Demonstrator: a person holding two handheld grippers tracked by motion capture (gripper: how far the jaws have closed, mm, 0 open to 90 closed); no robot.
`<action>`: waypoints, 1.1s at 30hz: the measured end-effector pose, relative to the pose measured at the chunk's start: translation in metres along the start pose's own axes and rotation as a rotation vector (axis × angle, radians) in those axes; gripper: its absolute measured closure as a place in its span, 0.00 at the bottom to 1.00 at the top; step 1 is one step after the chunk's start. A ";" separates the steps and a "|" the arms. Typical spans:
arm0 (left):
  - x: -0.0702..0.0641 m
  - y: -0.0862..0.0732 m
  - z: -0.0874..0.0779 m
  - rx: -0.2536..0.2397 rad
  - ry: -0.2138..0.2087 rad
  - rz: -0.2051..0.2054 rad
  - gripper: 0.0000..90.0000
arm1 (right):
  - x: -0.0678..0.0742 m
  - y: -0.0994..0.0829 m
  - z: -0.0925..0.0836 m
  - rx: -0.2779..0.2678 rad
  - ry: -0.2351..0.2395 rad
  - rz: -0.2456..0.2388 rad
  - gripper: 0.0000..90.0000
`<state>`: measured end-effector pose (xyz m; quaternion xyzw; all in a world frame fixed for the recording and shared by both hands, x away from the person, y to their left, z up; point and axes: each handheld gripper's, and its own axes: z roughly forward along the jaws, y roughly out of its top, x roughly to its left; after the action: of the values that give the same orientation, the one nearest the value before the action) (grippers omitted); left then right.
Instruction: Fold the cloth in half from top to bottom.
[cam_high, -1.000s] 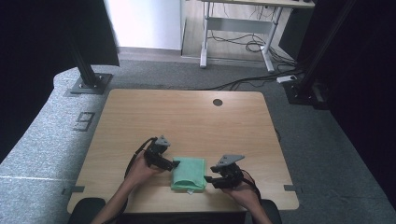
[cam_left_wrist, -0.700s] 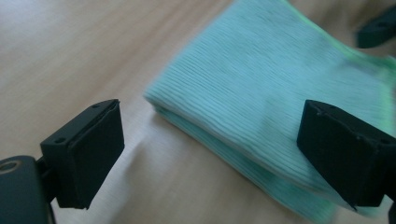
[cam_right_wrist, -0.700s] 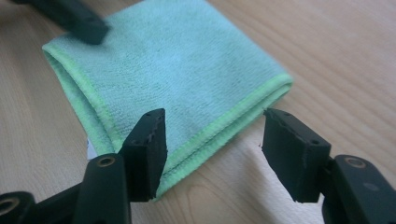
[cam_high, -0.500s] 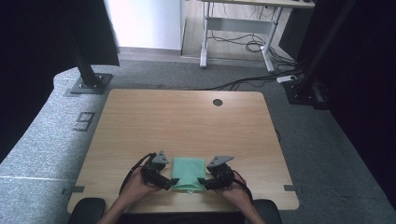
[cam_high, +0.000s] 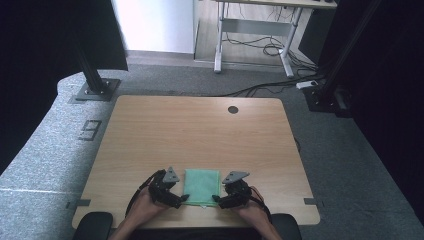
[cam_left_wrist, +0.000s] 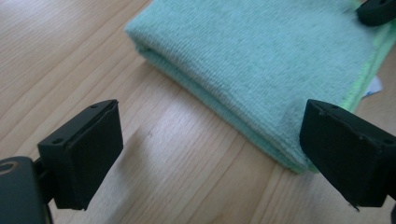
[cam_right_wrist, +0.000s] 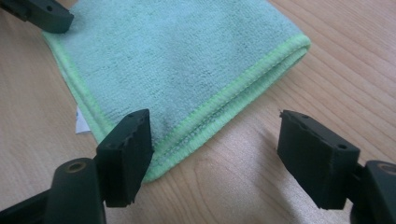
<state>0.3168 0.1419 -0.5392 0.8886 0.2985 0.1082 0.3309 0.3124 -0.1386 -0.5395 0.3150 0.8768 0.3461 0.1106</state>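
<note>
Fingers of my left gripper (cam_high: 181, 199) stand wide apart and hold nothing; in the left gripper view one finger (cam_left_wrist: 86, 151) sits over bare wood and the other (cam_left_wrist: 348, 149) stands at the near corner of the folded green cloth (cam_high: 201, 185). I cannot tell whether that finger touches the cloth's edge. My left hand (cam_high: 142, 210) comes in from the bottom edge of the high view, low over the tabletop (cam_high: 200, 130).

The cloth lies flat near the front edge of the tabletop, between my two grippers, folded into a neat rectangle with a brighter green stitched hem. A small white tag pokes out beside its near edge in both gripper views.

On the other side, my right gripper (cam_high: 216, 199) sits at the cloth's opposite near corner. Its fingers have just been opening and now stand well apart, gripping nothing: one finger (cam_right_wrist: 128, 151) overlaps the hemmed corner of the cloth, the other (cam_right_wrist: 317, 156) is over bare wood beside the fold.
</note>
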 end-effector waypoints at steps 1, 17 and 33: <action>0.000 -0.002 0.000 -0.007 0.003 -0.007 0.07 | 0.000 0.000 0.000 0.002 -0.005 -0.003 0.28; 0.016 0.000 0.011 -0.021 0.035 -0.103 0.01 | -0.015 0.007 0.011 -0.013 -0.029 0.035 0.29; 0.039 0.010 0.021 -0.033 0.061 -0.130 0.01 | -0.040 0.017 0.028 -0.042 -0.065 0.093 0.14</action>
<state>0.3613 0.1482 -0.5489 0.8580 0.3638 0.1184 0.3427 0.3632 -0.1393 -0.5489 0.3643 0.8496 0.3589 0.1295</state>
